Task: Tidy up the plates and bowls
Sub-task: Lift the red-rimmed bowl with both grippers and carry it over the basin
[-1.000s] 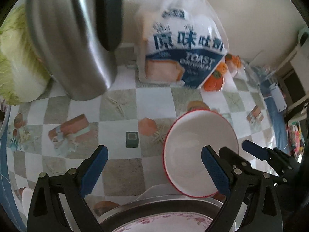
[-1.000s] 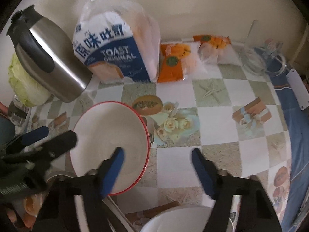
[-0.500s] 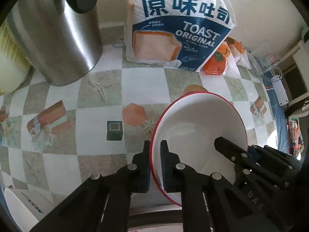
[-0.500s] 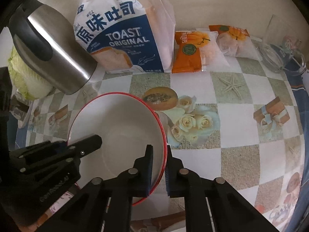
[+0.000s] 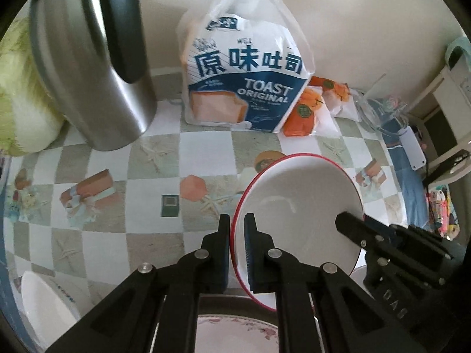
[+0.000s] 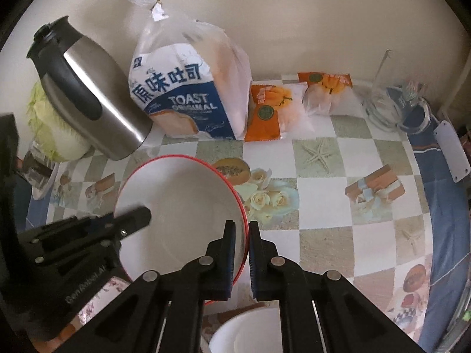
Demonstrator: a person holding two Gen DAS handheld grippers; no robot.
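A white bowl with a red rim (image 5: 297, 206) (image 6: 182, 211) hangs tilted over the checked tablecloth, held from two sides. My left gripper (image 5: 237, 217) is shut on its left rim, one finger inside and one outside. My right gripper (image 6: 242, 225) is shut on the opposite rim in the same way. Each gripper shows in the other's view: the right gripper (image 5: 350, 226) and the left gripper (image 6: 138, 217). Below the bowl lies a floral plate (image 5: 235, 332) (image 6: 97, 297), mostly hidden by the fingers.
A steel jug (image 5: 88, 58), a bag of toast (image 5: 244, 88), a cabbage (image 5: 17, 88), orange snack packs (image 6: 273, 108) and a glass jug (image 6: 394, 108) line the back wall. One white bowl (image 5: 44, 303) sits near left, another white bowl (image 6: 247, 332) near front.
Both grippers stood open beside the bowl a second ago; both have closed on its rim. Since then the bowl has risen a little with them.
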